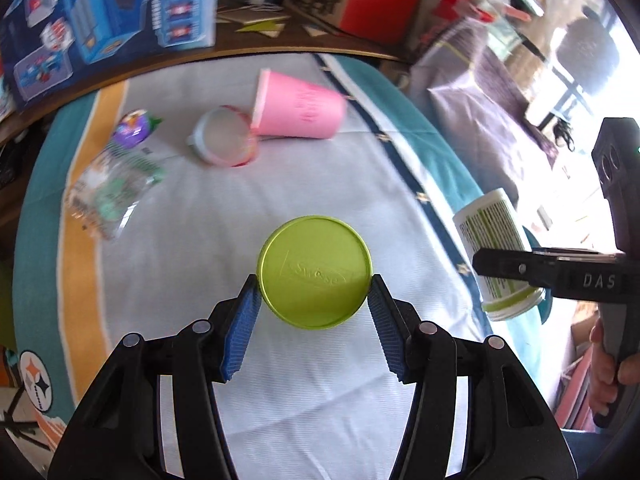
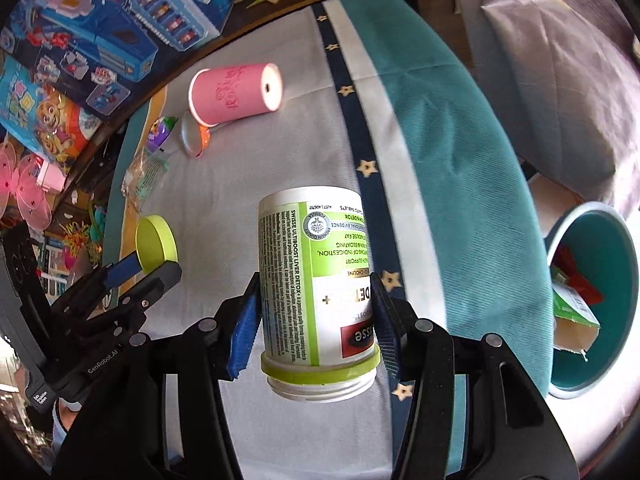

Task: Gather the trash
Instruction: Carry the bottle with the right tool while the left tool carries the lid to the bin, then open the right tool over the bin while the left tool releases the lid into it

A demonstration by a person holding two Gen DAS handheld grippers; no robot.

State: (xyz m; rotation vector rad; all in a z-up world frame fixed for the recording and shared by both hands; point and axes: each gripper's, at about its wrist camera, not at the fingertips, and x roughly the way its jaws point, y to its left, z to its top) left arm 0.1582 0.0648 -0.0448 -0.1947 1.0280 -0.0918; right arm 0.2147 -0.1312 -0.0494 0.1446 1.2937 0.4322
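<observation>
Over the striped blanket (image 1: 224, 216) you have both pieces in the air: your left gripper (image 1: 314, 302) is about half open and closed on the edges of the green lid (image 1: 315, 276), and your right gripper (image 2: 316, 312) is clamped at a similar width on the uncapped supplement bottle (image 2: 316, 280), its mouth toward the camera. The teal bin (image 2: 624, 248) sits off the blanket's edge to your right, already holding some packaging. Carry the bottle there first, since it is nearer, and let go only once it is clearly inside the rim. The lid is pinched by thin edges, so keep it level and avoid quick wrist rolls. Left on the blanket are the pink cup (image 1: 298, 106), a small tub (image 1: 224, 136) beside it, and what looks like crumpled wrappers (image 1: 112, 184), though blur makes those hard to read.
</observation>
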